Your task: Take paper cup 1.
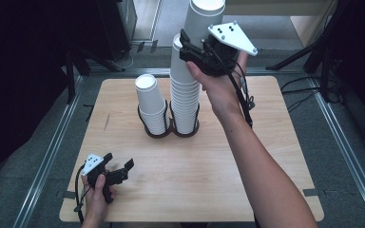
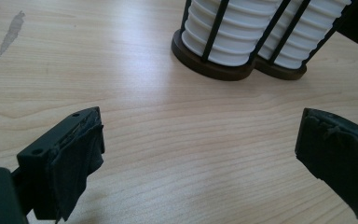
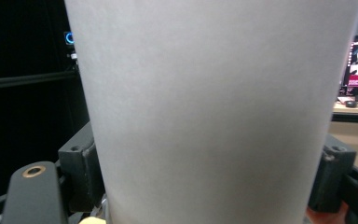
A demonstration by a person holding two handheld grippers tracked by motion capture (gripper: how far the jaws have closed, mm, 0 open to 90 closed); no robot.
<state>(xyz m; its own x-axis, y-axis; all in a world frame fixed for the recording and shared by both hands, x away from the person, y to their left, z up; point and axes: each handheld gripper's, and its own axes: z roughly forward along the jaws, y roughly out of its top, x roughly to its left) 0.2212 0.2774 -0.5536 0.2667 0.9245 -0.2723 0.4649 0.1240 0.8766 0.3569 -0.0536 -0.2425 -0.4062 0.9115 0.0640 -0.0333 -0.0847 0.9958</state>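
White paper cup (image 1: 204,14): plain, smooth-walled, inverted (base up, mouth down), upright, lifted above the tall stack (image 1: 184,90); can't tell whether its rim still overlaps the stack's top cup. Pinched at mid-wall on both sides, wall (image 3: 209,112) unmarked in right gripper view. Tall stack: white inverted cups, ribbed w/ rims, upright in black wire holder (image 1: 185,130) at table centre. Short stack (image 1: 152,107) just beside it on the left, in the joined twin holder.

Light wooden table (image 1: 266,156), dark double-ring cup holder (image 1: 172,130) standing near its middle, left hand (image 1: 96,194) resting at the near edge
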